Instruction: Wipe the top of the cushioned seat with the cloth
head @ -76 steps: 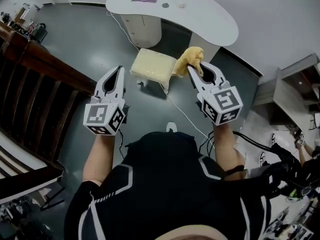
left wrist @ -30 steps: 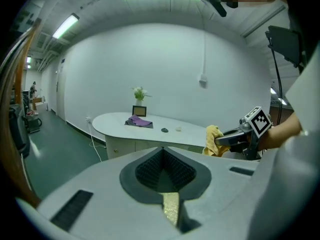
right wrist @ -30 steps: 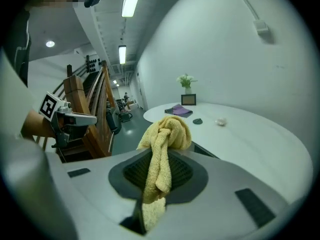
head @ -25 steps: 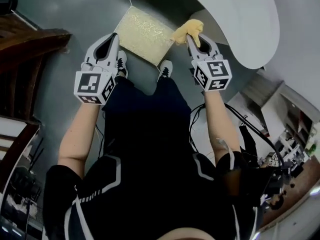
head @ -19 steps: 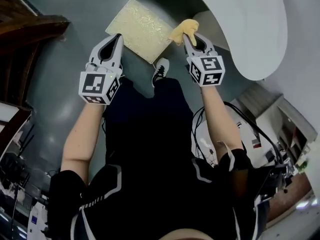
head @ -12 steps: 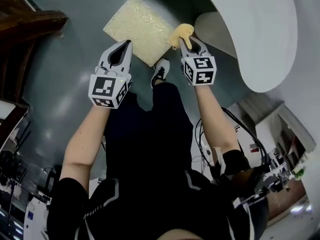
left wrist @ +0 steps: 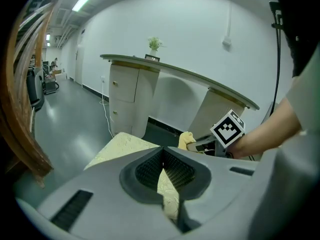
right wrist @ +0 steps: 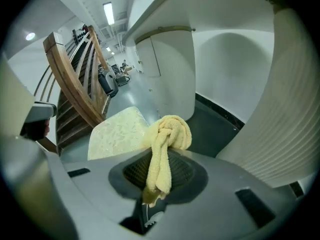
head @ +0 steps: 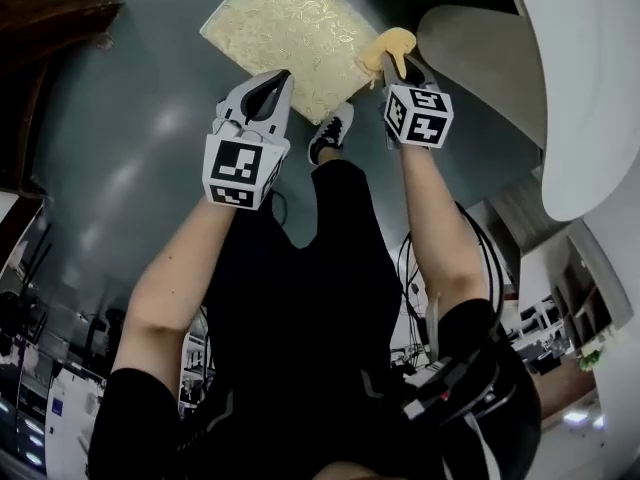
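Note:
The cushioned seat (head: 288, 30) is a pale yellow patterned square on the grey floor, near the top of the head view. My right gripper (head: 390, 58) is shut on a bunched yellow cloth (head: 387, 46), held just off the seat's right edge. In the right gripper view the cloth (right wrist: 165, 144) hangs between the closed jaws with the seat (right wrist: 117, 131) below and to the left. My left gripper (head: 282, 76) is shut with nothing in it and hovers over the seat's near edge. The seat (left wrist: 127, 146) shows past its jaws in the left gripper view.
A white curved counter (head: 590, 78) on a ribbed pedestal (head: 480, 63) stands to the right of the seat. A wooden staircase (right wrist: 75, 84) rises at the left. The person's shoe (head: 332, 131) stands by the seat's near corner.
The person has stepped closer to the seat. Both grippers have moved forward, the left one over the seat's near edge, and the cloth stays in the right gripper.

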### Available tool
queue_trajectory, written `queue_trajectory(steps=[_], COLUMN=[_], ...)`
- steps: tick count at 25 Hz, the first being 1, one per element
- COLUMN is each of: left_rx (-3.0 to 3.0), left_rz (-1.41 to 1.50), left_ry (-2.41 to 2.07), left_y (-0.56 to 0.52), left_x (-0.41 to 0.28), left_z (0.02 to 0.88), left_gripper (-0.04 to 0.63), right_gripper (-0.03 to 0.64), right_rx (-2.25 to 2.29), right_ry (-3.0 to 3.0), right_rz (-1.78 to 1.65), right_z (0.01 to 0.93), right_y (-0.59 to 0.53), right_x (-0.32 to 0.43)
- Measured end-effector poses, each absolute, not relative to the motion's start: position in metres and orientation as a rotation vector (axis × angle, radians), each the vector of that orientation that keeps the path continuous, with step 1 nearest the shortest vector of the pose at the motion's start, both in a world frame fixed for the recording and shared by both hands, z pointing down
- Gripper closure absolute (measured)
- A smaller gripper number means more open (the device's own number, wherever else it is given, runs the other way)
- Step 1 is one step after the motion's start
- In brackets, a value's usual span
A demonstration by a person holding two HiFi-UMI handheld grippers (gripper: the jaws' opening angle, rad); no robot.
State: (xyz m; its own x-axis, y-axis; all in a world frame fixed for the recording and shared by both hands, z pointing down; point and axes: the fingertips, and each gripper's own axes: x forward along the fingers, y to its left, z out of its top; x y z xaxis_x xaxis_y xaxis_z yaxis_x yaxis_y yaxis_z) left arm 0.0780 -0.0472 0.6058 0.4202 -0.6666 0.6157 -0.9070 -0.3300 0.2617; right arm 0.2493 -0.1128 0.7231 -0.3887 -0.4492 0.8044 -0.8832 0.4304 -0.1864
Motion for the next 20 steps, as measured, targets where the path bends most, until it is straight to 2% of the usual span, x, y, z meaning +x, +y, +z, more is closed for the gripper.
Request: queue_trajectory(steps=[5,20], left_rx=[2.085,2.095], left_rz=[0.580,0.570], left_ry=[-1.295,-1.189], left_y=[-0.043,-0.025], left_x=[0.083,0.082], left_z=[0.640,0.666], left_gripper=[0.593,0.593], right_gripper=[0.554,0.560], right_rx=[1.176,1.395], right_ry=[-1.958,-1.806], right_rz=[0.841,0.892], right_z=[0.756,0.773], right_y=[-0.116,-0.105], right_x=[0.258,0.252])
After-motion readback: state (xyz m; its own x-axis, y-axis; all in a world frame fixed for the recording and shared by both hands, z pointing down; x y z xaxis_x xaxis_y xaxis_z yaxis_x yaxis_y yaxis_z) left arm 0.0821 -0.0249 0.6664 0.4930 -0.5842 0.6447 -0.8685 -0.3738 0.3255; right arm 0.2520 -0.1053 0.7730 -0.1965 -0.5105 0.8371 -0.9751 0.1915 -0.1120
